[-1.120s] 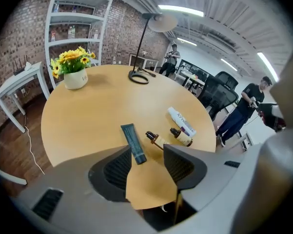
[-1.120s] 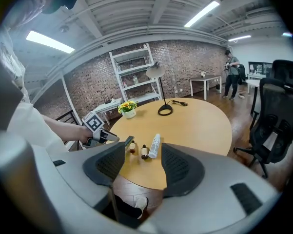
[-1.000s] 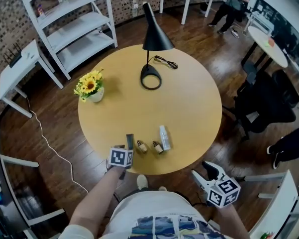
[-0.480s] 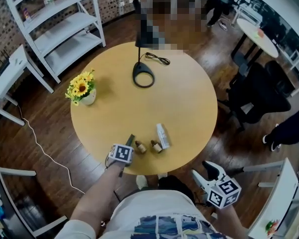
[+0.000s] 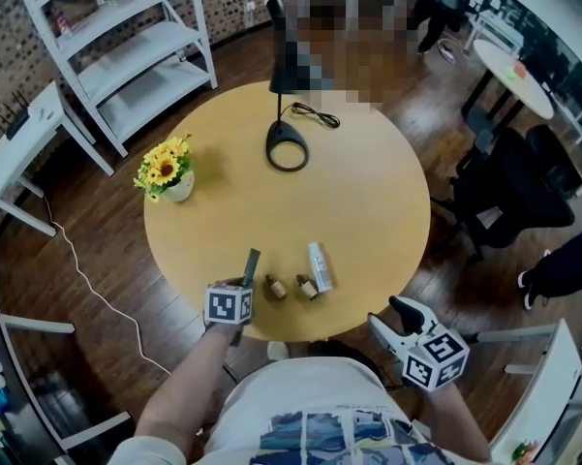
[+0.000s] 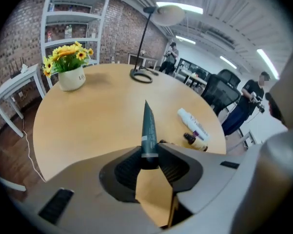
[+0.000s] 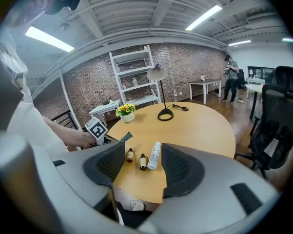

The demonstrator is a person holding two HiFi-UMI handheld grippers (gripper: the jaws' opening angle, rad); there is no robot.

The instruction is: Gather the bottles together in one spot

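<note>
A dark green tube (image 6: 148,130) sticks out from between the jaws of my left gripper (image 6: 150,160), which have just been closing and now pinch its capped end. In the head view the tube (image 5: 251,264) points away from the left gripper (image 5: 240,289) near the table's front edge. Just right of it lie two small brown bottles (image 5: 274,286) (image 5: 307,287) and a white bottle (image 5: 319,265). My right gripper (image 5: 397,320) stands open off the table edge, with nothing between its jaws. It looks toward the same bottles (image 7: 142,161).
The round wooden table (image 5: 368,201) also carries a black desk lamp (image 5: 287,143) with its cord and a pot of yellow flowers (image 5: 169,170). A white shelf unit (image 5: 126,46) stands at the back left and black office chairs (image 5: 504,182) to the right.
The left gripper's jaws have closed onto the dark tube, which earlier sat between them while they were wide apart. The bottles and the right gripper have stayed about where they were.
</note>
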